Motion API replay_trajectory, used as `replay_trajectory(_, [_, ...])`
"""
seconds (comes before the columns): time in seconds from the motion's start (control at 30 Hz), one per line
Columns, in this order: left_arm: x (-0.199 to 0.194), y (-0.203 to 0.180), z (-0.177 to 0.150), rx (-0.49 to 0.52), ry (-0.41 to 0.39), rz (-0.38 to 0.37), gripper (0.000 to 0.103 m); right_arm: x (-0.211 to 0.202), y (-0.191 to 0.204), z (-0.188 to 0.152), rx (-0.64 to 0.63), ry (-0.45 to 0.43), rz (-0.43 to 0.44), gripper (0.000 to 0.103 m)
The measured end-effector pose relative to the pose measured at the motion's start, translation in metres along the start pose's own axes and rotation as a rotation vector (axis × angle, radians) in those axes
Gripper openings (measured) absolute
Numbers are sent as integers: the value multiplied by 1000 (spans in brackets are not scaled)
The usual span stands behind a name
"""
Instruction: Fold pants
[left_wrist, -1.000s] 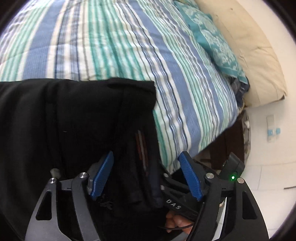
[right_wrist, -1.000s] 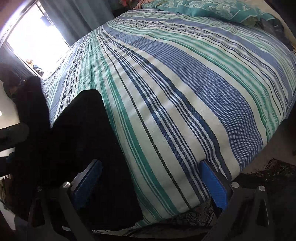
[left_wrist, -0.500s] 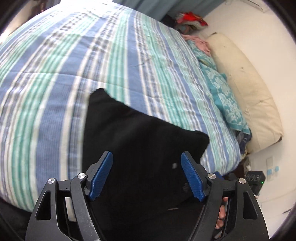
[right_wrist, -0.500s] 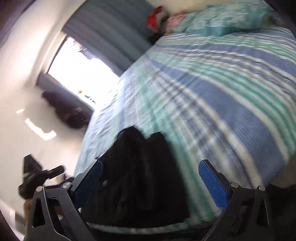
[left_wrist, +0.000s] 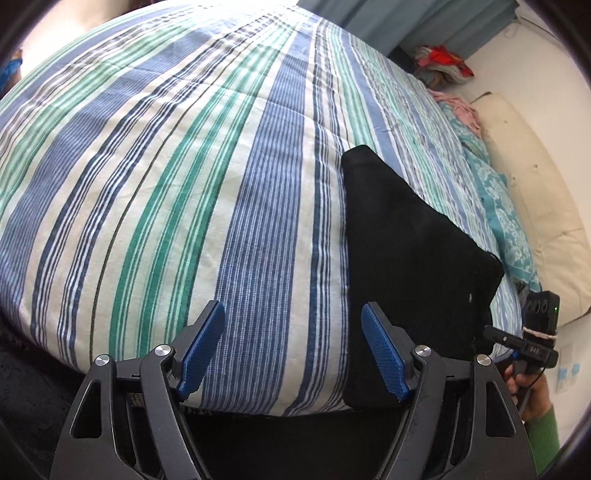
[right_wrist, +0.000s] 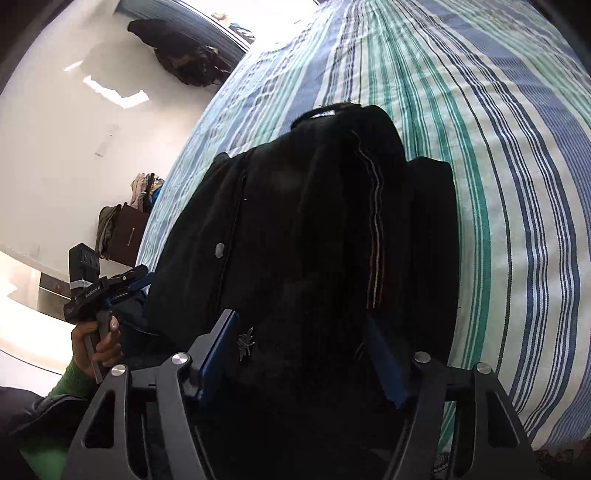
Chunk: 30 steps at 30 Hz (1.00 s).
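The black pants (left_wrist: 410, 251) lie folded near the front edge of the striped bed (left_wrist: 184, 184). In the left wrist view my left gripper (left_wrist: 293, 354) is open and empty, just left of the pants. In the right wrist view the pants (right_wrist: 314, 229) fill the middle, bunched, with a striped side seam showing. My right gripper (right_wrist: 303, 358) is open, its blue fingers (right_wrist: 218, 354) on either side of the pants' near end. The other gripper (right_wrist: 107, 286) shows at the left, held in a hand.
A teal patterned pillow (left_wrist: 506, 218) and a cream cushion (left_wrist: 535, 192) lie at the right of the bed. Clothes are piled by the curtain (left_wrist: 443, 62). A brown box (right_wrist: 125, 232) with clothes stands beside the bed. Dark floor lies below the bed edge.
My left gripper has swung left off the pants and now faces bare bedcover. My right gripper has moved over the pants, which now lie between its fingers.
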<state>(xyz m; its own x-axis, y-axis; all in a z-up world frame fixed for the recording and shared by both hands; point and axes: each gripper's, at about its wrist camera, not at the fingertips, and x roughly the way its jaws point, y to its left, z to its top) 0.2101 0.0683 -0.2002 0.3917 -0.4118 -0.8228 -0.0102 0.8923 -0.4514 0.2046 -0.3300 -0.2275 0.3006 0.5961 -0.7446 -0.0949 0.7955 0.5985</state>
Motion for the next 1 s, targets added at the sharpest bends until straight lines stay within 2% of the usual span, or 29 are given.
replay_trajectory(0.07, [1,2,0,-13,2,-5,77,4,3,7,-3,28,-44,63])
replay_trajectory(0.17, [2,4,0,-13,-3,-4,77,14,13,10,-34,61,-64,75])
replay_trajectory(0.23, [3,5,0,-11,-2,3,77,19,18,11,-43,67,-72,73])
replay_trajectory(0.3, [4,4,-1,-8,-1,8,77,13,20,10,-8,53,-37,18])
replay_trajectory(0.33, [3,4,-2,-6,-1,9,77,4,19,5,31,37,9,18])
replay_trajectory(0.37, [2,2,-3,-1,-2,8,77,-4,22,4,29,9,15,17])
replay_trajectory(0.5, [-10,-14,-6,50,-33,3,77,-42,34,-7,-31,-70,-17,16])
replay_trajectory(0.57, [-13,-30,-9,105,-54,-6,77,-56,27,-17,-23,-115,-57,14])
replay_trajectory(0.67, [-7,-59,-14,208,-47,-24,78,-30,-10,-31,66,-68,-214,15])
replay_trajectory(0.73, [-4,-76,-20,273,-37,-25,78,-26,-23,-37,115,-107,-167,18])
replay_trajectory(0.8, [-7,-87,-28,329,-49,-46,78,-37,-25,-36,148,-124,-128,31])
replay_trajectory(0.87, [-11,-96,-34,384,-66,-55,78,-55,-19,-34,113,-152,-185,31])
replay_trajectory(0.93, [-8,-106,-39,431,-71,-60,78,-78,-7,-26,62,-222,-262,31])
replay_trajectory(1.0, [0,-114,-43,458,-49,-59,78,-94,9,-11,39,-296,-221,31])
